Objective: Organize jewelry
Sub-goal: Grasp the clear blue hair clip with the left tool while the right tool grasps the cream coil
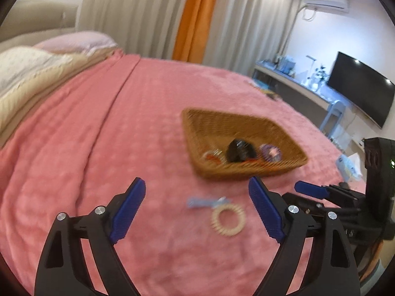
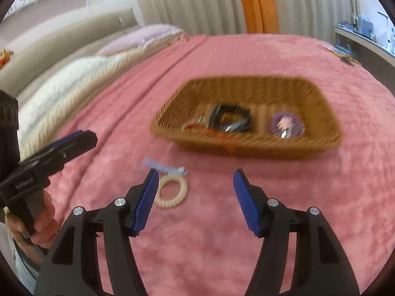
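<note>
Both my grippers hover over a bed covered in a pink blanket [image 1: 98, 135], and both sets of jaws are released with nothing between them. Seen from my left gripper [image 1: 197, 208], a cream coil hair tie [image 1: 228, 219] and a pale blue clip [image 1: 206, 201] touching it lie on the blanket between the jaws. Seen from my right gripper [image 2: 195, 197], they lie just beside the left jaw, and the wicker basket [image 2: 246, 145] of hair accessories sits beyond the jaw tips.

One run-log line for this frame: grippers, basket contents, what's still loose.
left gripper: open, empty | right gripper: open, empty | basket: black clip, purple piece | on blanket: cream coil tie, blue clip
</note>
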The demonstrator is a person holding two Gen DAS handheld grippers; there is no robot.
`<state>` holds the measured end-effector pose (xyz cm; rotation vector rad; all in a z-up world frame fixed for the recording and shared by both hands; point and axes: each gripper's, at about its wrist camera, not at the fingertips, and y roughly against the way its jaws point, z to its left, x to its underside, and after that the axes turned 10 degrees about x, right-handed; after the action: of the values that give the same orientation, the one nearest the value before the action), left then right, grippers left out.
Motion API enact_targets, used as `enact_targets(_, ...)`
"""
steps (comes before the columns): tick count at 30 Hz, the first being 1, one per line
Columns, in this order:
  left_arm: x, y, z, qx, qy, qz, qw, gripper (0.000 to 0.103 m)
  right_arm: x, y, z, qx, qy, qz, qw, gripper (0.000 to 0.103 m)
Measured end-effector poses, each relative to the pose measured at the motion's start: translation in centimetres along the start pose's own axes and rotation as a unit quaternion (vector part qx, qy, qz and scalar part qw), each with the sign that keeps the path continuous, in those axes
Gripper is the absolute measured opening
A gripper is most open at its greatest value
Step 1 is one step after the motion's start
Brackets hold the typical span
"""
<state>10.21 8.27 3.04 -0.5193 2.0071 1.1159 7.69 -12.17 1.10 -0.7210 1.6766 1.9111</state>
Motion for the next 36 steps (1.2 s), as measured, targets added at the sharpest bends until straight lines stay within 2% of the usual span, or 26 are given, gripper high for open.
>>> enact_targets(9, 1.9, -3.9, 3.9, 0.003, 0.010, 0.065, 0.9978, 0.082, 1.2, -4.5, 2.2, 0.027, -0.021, 0.040, 0.999, 0.058)
enact_targets(13, 1.4, -6.0, 4.5, 0.029, 0.032, 0.086, 0.9954, 0.081, 1.2, -6.0, 3.1, 0.034, -0.012, 0.059, 0.998, 0.041)
enact_targets(17, 0.9, -7.9, 4.4, 0.064, 0.048, 0.097, 0.9920, 0.071, 1.1, -7.0, 3.3, 0.045, -0.004, 0.073, 0.996, 0.025)
enact_targets(19, 1.2, -8.7, 4.0, 0.074, 0.043, 0.109, 0.9903, 0.065, 1.2, -6.9, 2.9, 0.049, -0.003, 0.074, 0.996, 0.014)
enact_targets(20, 1.4, -9.1, 3.6, 0.079, 0.037, 0.117, 0.9892, 0.061, 1.2, -6.9, 2.7, 0.050, -0.004, 0.074, 0.996, 0.011)
enact_targets(23, 2.2, -9.9, 2.6, 0.093, 0.020, 0.143, 0.9852, 0.050, 1.4, -6.6, 1.7, 0.051, -0.012, 0.077, 0.996, 0.010)
enact_targets(28, 3.2, -9.1, 1.2, 0.127, 0.007, 0.157, 0.9794, 0.050, 1.9, -5.5, -0.6, 0.068, -0.033, 0.077, 0.994, 0.010)
enact_targets(36, 5.4, -7.8, -2.7, 0.155, -0.046, 0.182, 0.9698, 0.050, 2.9, -3.9, -4.9, 0.087, -0.066, 0.073, 0.991, 0.010)
